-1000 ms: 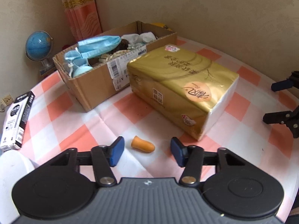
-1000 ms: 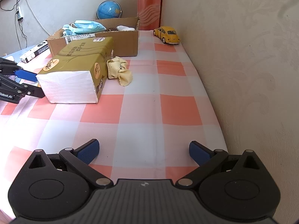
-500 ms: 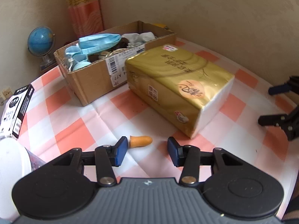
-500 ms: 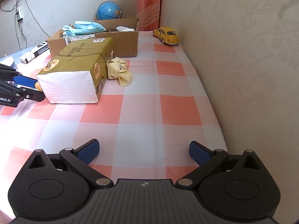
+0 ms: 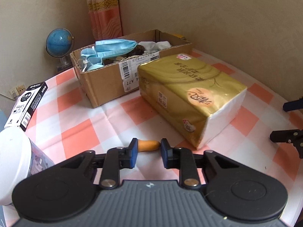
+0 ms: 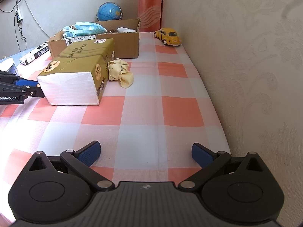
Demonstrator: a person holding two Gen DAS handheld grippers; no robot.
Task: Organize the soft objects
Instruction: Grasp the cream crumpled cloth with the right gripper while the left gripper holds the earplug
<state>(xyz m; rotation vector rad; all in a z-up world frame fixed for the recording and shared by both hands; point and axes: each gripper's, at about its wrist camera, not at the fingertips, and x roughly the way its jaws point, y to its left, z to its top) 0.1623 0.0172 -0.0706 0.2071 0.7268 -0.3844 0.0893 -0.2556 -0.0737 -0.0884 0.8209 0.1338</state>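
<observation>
A table spread with an orange-and-white checked cloth (image 6: pixel 144 113) stands against a pale wall. The left gripper (image 5: pixel 147 148) has just been closing and now clamps a small orange earplug (image 5: pixel 148 145) end to end between its blue pads, low over the cloth. The right gripper (image 6: pixel 145 152) hangs with its jaws spread wide and nothing between them, above bare cloth near the wall. Just beyond and to the right of the earplug lies a gold tissue pack (image 5: pixel 191 96), its white end facing the grippers. Behind the pack stands an open cardboard box (image 5: pixel 106 83) holding blue face masks (image 5: pixel 115 47) and white fabric (image 5: pixel 155 45). A crumpled yellow cloth (image 6: pixel 121 71) lies against the far side of the pack, seen only from the right wrist. A yellow toy car (image 6: pixel 167 36) sits by the wall, a blue globe (image 5: pixel 59 42) behind the box, a black-and-white carton (image 5: pixel 26 106) at the left edge, and a white lidded container (image 5: pixel 15 162) nearest the left gripper.
</observation>
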